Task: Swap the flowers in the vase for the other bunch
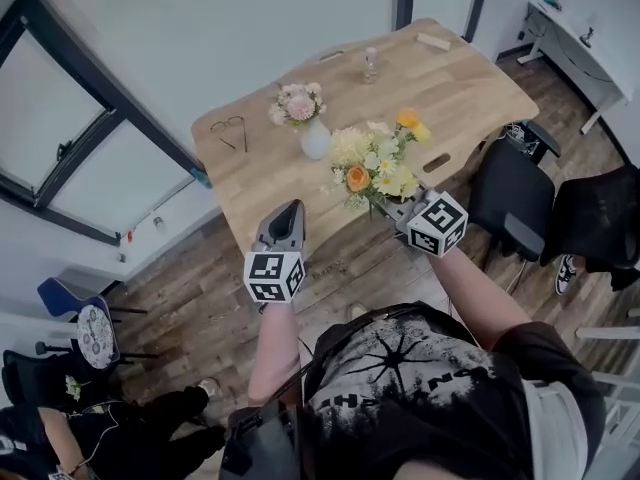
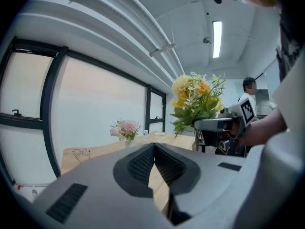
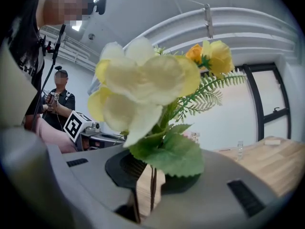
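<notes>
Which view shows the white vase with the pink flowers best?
The head view: the white vase stands whole on the wooden table, pink flowers in it. The left gripper view shows mainly its flowers; in the right gripper view the yellow bunch covers nearly all of it.

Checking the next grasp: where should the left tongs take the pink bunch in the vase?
By the stems just above the mouth of the vase, below the blooms, probably coming level from the near edge of the table. The pink bunch stands upright, so it lifts straight out. The left tongs are shut and must open first.
</notes>
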A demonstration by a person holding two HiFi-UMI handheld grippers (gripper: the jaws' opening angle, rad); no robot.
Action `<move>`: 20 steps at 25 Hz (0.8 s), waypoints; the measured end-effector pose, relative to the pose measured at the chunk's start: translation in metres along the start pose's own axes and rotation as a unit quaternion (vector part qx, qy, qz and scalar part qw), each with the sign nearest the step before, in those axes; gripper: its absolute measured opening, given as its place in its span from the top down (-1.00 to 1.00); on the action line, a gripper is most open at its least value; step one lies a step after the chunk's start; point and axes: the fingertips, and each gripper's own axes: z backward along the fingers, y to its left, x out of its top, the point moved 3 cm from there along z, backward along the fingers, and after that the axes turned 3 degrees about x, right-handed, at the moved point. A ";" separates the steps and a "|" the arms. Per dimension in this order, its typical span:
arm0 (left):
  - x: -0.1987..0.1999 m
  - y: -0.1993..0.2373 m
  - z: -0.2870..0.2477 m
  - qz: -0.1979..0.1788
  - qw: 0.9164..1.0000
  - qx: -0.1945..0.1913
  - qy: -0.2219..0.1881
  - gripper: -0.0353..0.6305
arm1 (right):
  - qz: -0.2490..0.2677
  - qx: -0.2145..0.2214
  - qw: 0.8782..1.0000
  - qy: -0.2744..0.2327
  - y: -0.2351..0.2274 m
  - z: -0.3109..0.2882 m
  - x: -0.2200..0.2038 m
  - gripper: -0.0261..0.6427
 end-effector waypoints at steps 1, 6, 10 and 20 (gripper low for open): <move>-0.001 0.004 -0.002 0.001 1.000 -0.001 0.001 0.85 | -0.001 -0.003 1.000 0.000 -0.001 -0.003 -0.002 0.72; -0.008 0.022 -0.009 0.012 1.000 0.000 0.002 0.85 | -0.001 -0.008 1.000 0.009 -0.005 -0.013 -0.010 0.72; -0.015 0.027 -0.018 0.016 1.000 -0.002 0.009 0.85 | -0.003 -0.012 1.000 0.013 -0.014 -0.017 -0.015 0.72; -0.001 0.040 -0.060 0.018 1.000 0.018 0.010 0.85 | -0.003 0.005 1.000 0.008 -0.064 -0.040 -0.003 0.72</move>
